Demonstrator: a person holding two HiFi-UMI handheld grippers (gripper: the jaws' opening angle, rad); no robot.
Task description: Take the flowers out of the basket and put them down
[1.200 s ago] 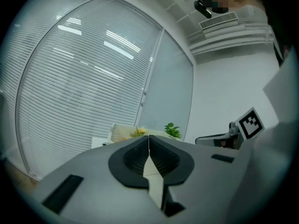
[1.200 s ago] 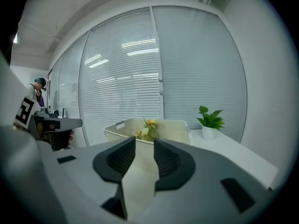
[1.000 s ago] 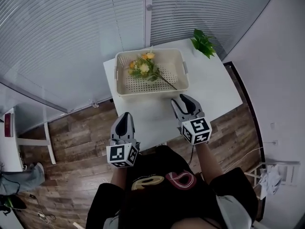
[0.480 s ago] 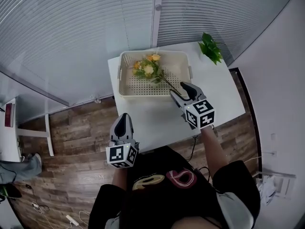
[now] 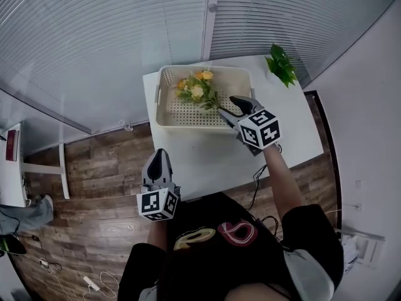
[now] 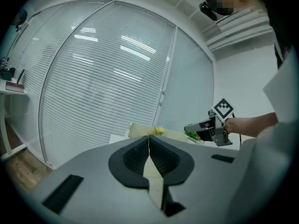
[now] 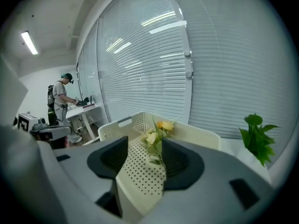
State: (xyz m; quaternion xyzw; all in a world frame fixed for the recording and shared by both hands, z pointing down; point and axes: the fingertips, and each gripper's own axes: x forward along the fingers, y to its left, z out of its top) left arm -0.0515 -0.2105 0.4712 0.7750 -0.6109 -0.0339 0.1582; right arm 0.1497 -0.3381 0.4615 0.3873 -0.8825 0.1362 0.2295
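Note:
A cream perforated basket (image 5: 199,125) stands at the back of the white table (image 5: 207,162). A bunch of yellow and orange flowers (image 5: 195,90) lies in it, blooms to the far left and the stem running toward the near right. My right gripper (image 5: 240,105) hovers over the basket's near right corner, just above the stem's end. Its jaws are opening and the pads touch nothing. In the right gripper view the flowers (image 7: 156,132) and basket (image 7: 119,123) show ahead between the jaws of that gripper (image 7: 145,146). My left gripper (image 5: 158,165) is shut and empty, held off the table's near left edge.
A small green plant (image 5: 282,64) stands at the table's far right corner, also seen at the right of the right gripper view as a leafy plant (image 7: 257,136). Window blinds (image 5: 125,30) lie behind the table. A person (image 7: 60,97) works at a desk far off.
My right gripper has moved forward from over the table to above the basket's near right corner, and its jaws stand wider. The left gripper has stayed in place.

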